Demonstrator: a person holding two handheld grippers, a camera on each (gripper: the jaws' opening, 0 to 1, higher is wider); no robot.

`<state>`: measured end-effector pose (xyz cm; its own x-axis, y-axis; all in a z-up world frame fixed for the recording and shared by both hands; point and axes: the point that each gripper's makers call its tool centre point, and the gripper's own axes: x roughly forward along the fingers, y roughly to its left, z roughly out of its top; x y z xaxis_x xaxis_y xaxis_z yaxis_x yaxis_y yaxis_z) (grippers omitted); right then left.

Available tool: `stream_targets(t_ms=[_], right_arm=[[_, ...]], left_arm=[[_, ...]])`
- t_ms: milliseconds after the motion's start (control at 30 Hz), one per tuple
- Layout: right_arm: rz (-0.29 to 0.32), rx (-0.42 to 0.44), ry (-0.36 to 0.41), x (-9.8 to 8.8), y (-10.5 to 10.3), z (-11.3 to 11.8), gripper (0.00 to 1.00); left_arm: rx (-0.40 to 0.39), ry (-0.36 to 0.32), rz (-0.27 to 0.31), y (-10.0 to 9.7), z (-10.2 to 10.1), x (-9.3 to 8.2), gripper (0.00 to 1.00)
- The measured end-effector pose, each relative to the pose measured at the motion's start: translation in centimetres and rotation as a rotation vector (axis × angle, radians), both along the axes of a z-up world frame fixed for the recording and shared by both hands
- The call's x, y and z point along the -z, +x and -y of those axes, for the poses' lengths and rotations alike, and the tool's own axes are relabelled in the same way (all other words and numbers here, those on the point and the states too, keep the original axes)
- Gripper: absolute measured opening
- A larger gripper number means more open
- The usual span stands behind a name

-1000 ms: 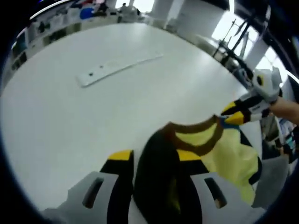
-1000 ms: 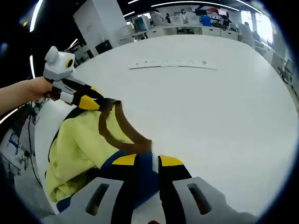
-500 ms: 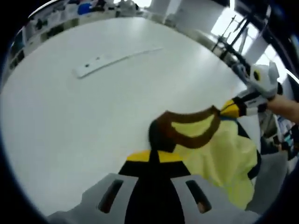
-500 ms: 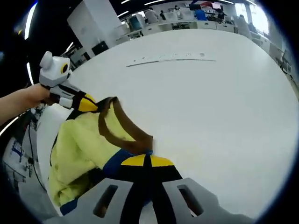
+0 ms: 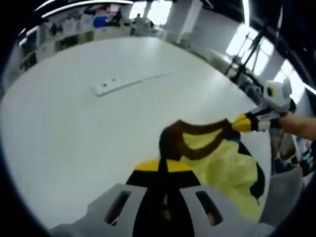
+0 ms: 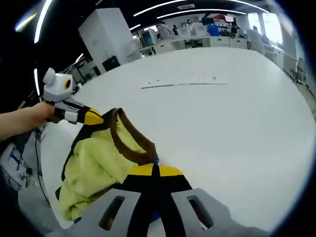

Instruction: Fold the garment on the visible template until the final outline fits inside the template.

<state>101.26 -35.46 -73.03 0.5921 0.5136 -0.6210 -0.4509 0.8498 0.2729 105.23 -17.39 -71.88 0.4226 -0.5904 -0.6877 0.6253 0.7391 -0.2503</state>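
A yellow garment (image 5: 224, 165) with a brown collar (image 5: 197, 133) and dark trim hangs over the near edge of a white table (image 5: 74, 128). My left gripper (image 5: 163, 165) is shut on the collar's left end. The right gripper (image 5: 242, 122), held by a hand, comes in from the right and pinches the collar's other end. In the right gripper view my right gripper (image 6: 154, 169) is shut on the collar (image 6: 129, 140) by a blue patch, the yellow garment (image 6: 96, 168) sags to the left, and the left gripper (image 6: 89, 117) holds the far end. A thin white template strip (image 5: 131, 80) (image 6: 185, 81) lies far across the table.
The white table (image 6: 237, 128) spreads wide past the garment. Desks, shelves and bright windows line the room behind it. The table's near edge runs under the hanging cloth, with floor and cables below at the left of the right gripper view.
Both grippers went from open around the collar to shut on it. They have since lifted slightly with the cloth, and both views have tilted up toward the room.
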Motion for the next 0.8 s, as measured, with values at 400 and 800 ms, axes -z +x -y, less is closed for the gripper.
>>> stream_targets(t_ms=[400, 800], right_arm=[[0.275, 0.001, 0.111, -12.3, -2.4, -0.8, 0.01], [0.540, 0.016, 0.216, -25.0, -7.4, -1.2, 0.01]], left_arm=[[0.029, 0.007, 0.328, -4.4, -1.2, -11.2, 0.00], [0.001, -0.033, 0.610, -11.2, -1.8, -22.7, 0.00]])
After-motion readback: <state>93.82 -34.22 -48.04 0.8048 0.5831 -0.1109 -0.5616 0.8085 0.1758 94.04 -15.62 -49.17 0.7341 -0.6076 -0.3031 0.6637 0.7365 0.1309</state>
